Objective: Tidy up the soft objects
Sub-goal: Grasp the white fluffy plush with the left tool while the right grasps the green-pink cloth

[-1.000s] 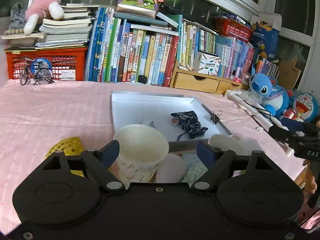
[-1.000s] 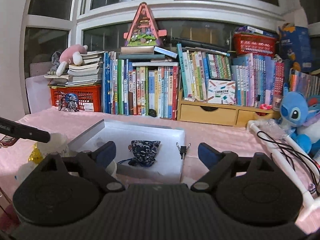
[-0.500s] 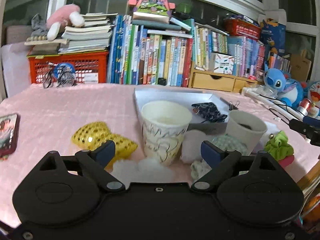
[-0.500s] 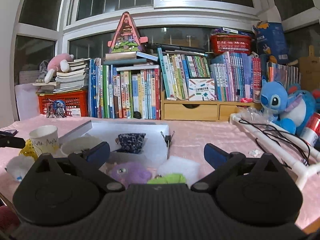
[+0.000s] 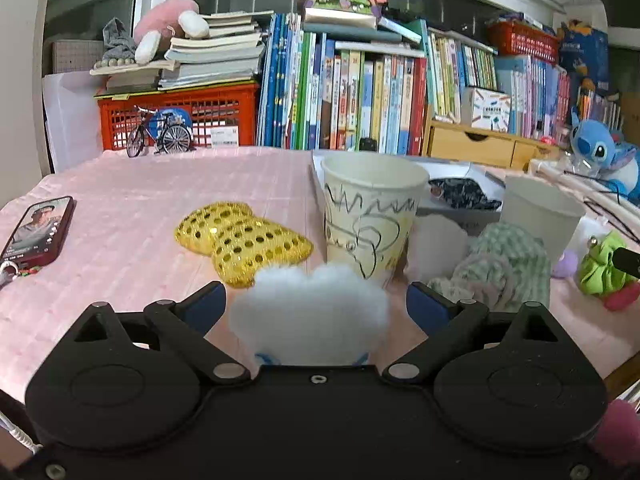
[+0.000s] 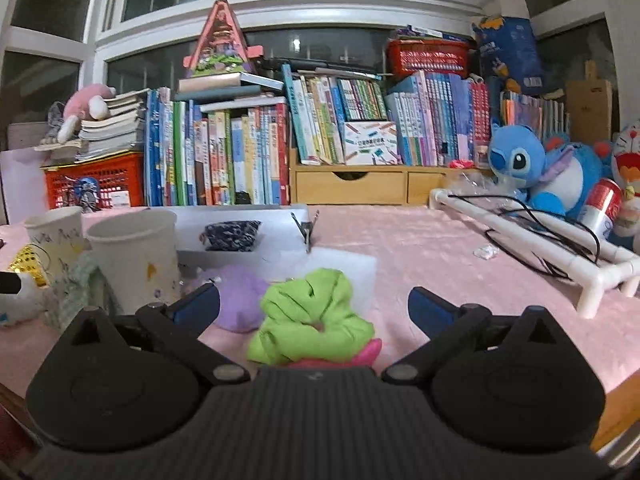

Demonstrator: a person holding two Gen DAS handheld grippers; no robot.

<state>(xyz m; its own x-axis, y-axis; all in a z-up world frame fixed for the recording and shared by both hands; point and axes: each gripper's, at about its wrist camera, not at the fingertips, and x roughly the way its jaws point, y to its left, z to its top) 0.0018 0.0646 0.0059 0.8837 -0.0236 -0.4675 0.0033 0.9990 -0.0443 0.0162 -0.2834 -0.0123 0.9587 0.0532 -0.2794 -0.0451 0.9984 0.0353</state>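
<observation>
My left gripper (image 5: 316,300) hangs low over the pink cloth, its jaws opening. A white fluffy puff (image 5: 312,320) lies between the fingers, untouched by the pads. Behind it are a gold sequin bow (image 5: 240,240), a scribbled paper cup (image 5: 372,216), a plain cup (image 5: 540,220) and a green checked cloth (image 5: 504,264). My right gripper (image 6: 314,304) is open around a lime-green scrunchie (image 6: 308,316) that rests on something pink (image 6: 368,350). A purple plush (image 6: 244,300) lies left of it. A dark patterned pouch (image 6: 232,234) sits in the white tray (image 6: 240,214).
A phone (image 5: 38,228) lies at the table's left edge. A white pipe rack (image 6: 520,240) with black cables, a red can (image 6: 602,208) and a blue plush (image 6: 532,168) stand at the right. Books, a red crate (image 5: 180,116) and a wooden drawer unit line the back. A binder clip (image 6: 306,228) stands on the tray's corner.
Both grippers have sunk toward the table and their jaws stand wider. The white puff has come between the left fingers, the green scrunchie between the right ones.
</observation>
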